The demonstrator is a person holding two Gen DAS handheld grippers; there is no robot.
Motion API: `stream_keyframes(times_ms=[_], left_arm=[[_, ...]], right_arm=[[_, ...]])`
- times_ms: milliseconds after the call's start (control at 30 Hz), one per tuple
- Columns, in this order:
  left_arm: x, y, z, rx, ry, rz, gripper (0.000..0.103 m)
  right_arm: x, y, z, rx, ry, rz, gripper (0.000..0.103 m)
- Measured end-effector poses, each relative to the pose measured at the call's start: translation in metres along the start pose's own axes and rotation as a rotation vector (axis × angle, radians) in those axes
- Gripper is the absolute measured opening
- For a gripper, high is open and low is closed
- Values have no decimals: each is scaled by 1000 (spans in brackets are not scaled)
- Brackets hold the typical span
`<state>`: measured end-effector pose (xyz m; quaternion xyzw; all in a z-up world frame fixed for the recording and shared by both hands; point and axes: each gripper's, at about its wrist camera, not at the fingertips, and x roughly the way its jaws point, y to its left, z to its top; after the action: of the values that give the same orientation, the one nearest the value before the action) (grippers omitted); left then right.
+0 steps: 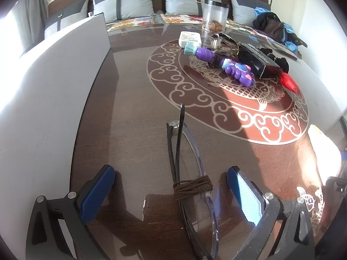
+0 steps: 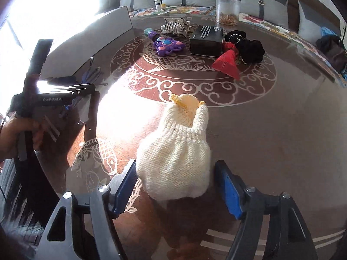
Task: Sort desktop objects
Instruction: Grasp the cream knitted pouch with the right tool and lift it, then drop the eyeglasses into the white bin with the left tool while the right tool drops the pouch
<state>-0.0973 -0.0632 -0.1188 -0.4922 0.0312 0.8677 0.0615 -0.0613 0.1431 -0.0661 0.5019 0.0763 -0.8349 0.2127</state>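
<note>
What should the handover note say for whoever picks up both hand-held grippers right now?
Left hand-held gripper: open, astride the folded glasses lying on the table; pads not touching them.
Right hand-held gripper: open around the cream knitted pouch; left pad at its edge, right pad clear, so no grip.
Pile at the table's centre: purple toy, black box, red piece, black cloth, metal clip, clear jar behind.
Done: cannot tell where anything has been sorted to.
Left: glasses, pouch and the whole pile.
</note>
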Motion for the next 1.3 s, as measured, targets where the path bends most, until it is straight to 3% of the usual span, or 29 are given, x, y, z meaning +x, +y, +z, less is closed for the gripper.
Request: stream_keyframes(times_ms=[133,233,267,333,367,400,633,733,833,967,1033,1167,1300], left_arm=[[-2,4,3,10,69,-57,103],[0,-2,6,4,76,-28,98],[-2,-6,4,16,61,4,89],[-11,-13,3,27,21,-6,35],[-13,-15,3,28,26,-13,31],[-16,-15,1,24,21,-40,29],[-73,-3,-13,-109,-117,-187,29],[-113,14,-12,-178,-191,-240,29],[-159,44,-7,-218,-279,-247,29],[-205,109,-5,-288,-348,-184,29],[-213,148,-8,-323,-348,-106,29],[-200,224,-24,-414,-269,23,28],[-171,266,-41,-450,-167,108,28]], right_arm=[[-7,-4,5,-3,41,15,73],[2,1,17,-12,48,29,73],[4,4,20,-16,42,29,73],[9,8,24,-16,47,7,53],[9,9,25,-6,61,5,46],[7,9,25,7,61,0,45],[-30,10,30,13,5,-24,45],[-40,21,46,7,-30,-10,45],[-49,47,73,-9,-74,39,45],[-58,112,118,-98,-143,135,45],[-59,154,140,-148,-163,202,45],[-54,243,173,-245,-184,333,45],[-33,324,184,-342,-143,429,45]])
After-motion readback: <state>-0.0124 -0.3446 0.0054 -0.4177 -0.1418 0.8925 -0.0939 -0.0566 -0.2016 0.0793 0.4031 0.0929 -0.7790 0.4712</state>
